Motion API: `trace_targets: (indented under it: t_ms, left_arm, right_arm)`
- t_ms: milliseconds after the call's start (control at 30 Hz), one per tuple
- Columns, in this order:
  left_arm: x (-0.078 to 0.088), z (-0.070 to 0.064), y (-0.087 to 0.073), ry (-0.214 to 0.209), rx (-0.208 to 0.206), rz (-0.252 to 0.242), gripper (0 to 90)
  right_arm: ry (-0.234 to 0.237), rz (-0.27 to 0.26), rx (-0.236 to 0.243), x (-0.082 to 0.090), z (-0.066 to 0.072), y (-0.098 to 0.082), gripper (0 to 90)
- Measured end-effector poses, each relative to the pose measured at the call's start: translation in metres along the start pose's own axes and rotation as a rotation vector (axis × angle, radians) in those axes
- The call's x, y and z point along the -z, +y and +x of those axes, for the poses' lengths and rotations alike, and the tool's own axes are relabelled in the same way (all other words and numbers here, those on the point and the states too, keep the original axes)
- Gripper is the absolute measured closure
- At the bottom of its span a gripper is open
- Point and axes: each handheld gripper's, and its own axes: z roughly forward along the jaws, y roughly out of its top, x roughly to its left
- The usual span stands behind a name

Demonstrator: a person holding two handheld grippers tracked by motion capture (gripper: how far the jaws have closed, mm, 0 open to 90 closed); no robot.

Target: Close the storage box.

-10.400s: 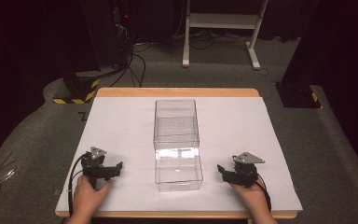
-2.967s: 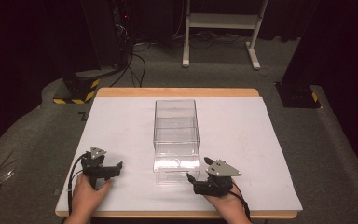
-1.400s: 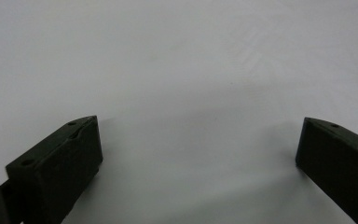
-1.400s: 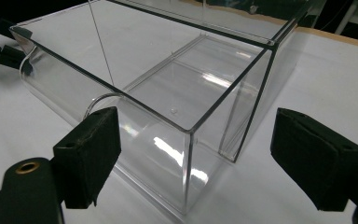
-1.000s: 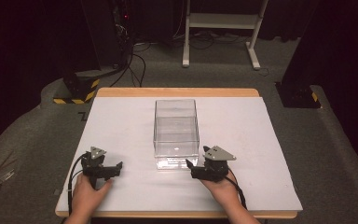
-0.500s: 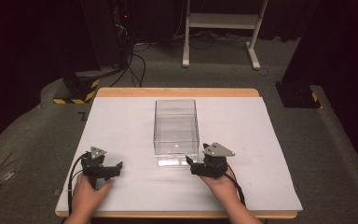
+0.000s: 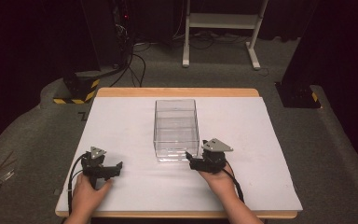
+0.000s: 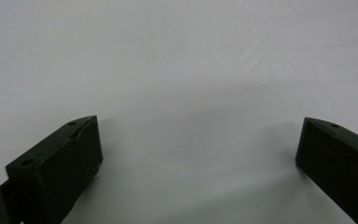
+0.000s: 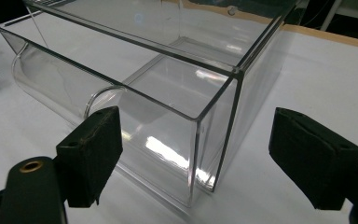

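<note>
A clear plastic box [image 7: 176, 127] stands in the middle of the white-covered table [image 7: 261, 140], with its clear drawer slid inside. My right gripper [image 7: 189, 161] is open at the box's near right corner, jaws pointing left along its front. In the right gripper view that corner of the box [image 9: 193, 95] stands between the wide-apart jaws of my right gripper [image 9: 200, 135], and the drawer's curved front handle [image 9: 51, 81] is at the left. My left gripper [image 7: 116, 167] rests on the sheet at the front left, away from the box. In the left gripper view my left gripper [image 8: 198, 154] is open over bare white sheet.
A white desk frame [image 7: 223, 28] stands on the floor beyond the table. A black base with yellow stripes [image 7: 77, 91] and cables lie at the back left. A dark stand [image 7: 298, 93] is at the right. The wooden table edge [image 7: 177, 92] runs behind the box.
The drawer that stuck out toward me has slid back into the box. My right gripper moved left and forward with it. The left gripper has stayed still.
</note>
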Motion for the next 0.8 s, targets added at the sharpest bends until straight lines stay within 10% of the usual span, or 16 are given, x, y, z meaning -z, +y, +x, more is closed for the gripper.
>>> trace_targets:
  t_ms: [800]
  left_arm:
    - [0.000,0.000,0.000,0.000,-0.001,0.001,0.5]
  right_arm:
    - [-0.038,-0.004,-0.035,-0.022,-0.010,0.007,17.9]
